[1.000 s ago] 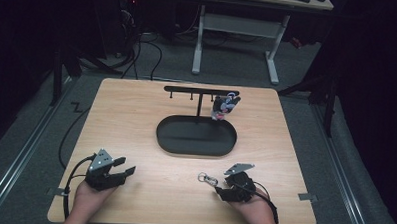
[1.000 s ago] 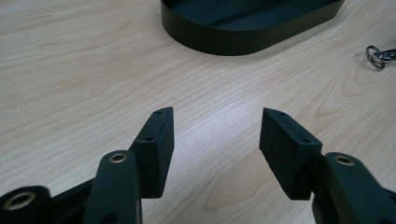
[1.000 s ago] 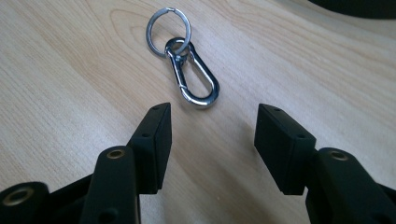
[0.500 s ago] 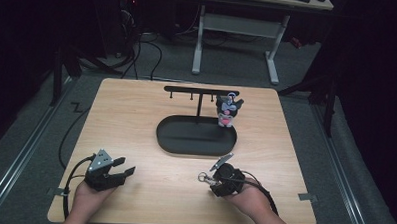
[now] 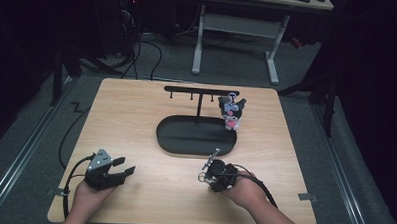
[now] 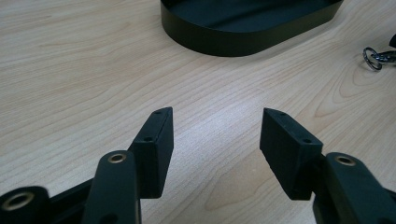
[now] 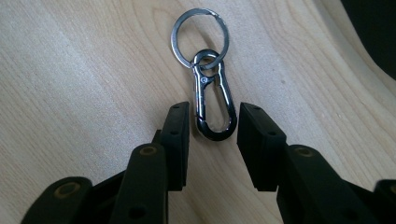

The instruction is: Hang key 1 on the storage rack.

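Since the carabiner clip (image 7: 212, 109) looked light, stiff and slick, the released right tongs (image 7: 212, 126) straddled its rounded end; left tongs (image 6: 215, 140) sat released.

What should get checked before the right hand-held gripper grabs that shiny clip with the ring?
1. Clip between the jaws: ok. The metal clip has its lower end between the right hand-held gripper jaws.
2. Jaws open: ok, with a gap on both sides.
3. Key ring free: ok, it lies flat on the table, beyond the jaws.
4. Left hand-held gripper out of the way: ok, open and over bare wood.
5. Free hook on the black stand: cannot tell; a plush toy hangs at its right end.
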Available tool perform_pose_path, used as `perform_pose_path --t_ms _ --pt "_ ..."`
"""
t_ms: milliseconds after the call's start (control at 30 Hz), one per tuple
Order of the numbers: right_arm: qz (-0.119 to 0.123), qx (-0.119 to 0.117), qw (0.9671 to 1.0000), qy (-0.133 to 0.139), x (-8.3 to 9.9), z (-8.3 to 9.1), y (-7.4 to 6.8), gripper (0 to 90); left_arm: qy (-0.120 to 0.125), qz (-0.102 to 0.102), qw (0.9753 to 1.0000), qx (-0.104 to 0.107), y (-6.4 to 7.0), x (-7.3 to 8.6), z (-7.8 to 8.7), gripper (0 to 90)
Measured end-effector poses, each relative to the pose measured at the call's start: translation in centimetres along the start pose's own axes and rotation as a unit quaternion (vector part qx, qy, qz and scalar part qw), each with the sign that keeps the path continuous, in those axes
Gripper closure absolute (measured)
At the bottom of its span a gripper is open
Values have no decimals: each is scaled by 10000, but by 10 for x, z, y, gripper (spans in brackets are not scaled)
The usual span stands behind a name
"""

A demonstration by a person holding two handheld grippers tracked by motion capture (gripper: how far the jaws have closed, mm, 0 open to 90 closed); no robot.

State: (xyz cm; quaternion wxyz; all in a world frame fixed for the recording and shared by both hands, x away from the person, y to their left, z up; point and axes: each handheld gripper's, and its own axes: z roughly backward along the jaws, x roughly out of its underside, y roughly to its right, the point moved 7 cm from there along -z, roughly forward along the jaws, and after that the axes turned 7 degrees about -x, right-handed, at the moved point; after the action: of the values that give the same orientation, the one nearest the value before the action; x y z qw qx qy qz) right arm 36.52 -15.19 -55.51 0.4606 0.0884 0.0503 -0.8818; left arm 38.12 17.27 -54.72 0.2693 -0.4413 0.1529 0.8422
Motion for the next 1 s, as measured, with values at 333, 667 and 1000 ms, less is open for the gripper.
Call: perform_pose_path --t_ms 333,667,1000 --pt "103 66 9996 -266 -7 -5 1 676 26 29 10000 14 0 0 1 451" --pt "73 17 9993 -363 -14 -3 0 591 27 31 10000 30 -1 0 1 451" --pt "7 -134 9990 -436 -15 -7 0 676 22 19 10000 47 0 0 1 452"
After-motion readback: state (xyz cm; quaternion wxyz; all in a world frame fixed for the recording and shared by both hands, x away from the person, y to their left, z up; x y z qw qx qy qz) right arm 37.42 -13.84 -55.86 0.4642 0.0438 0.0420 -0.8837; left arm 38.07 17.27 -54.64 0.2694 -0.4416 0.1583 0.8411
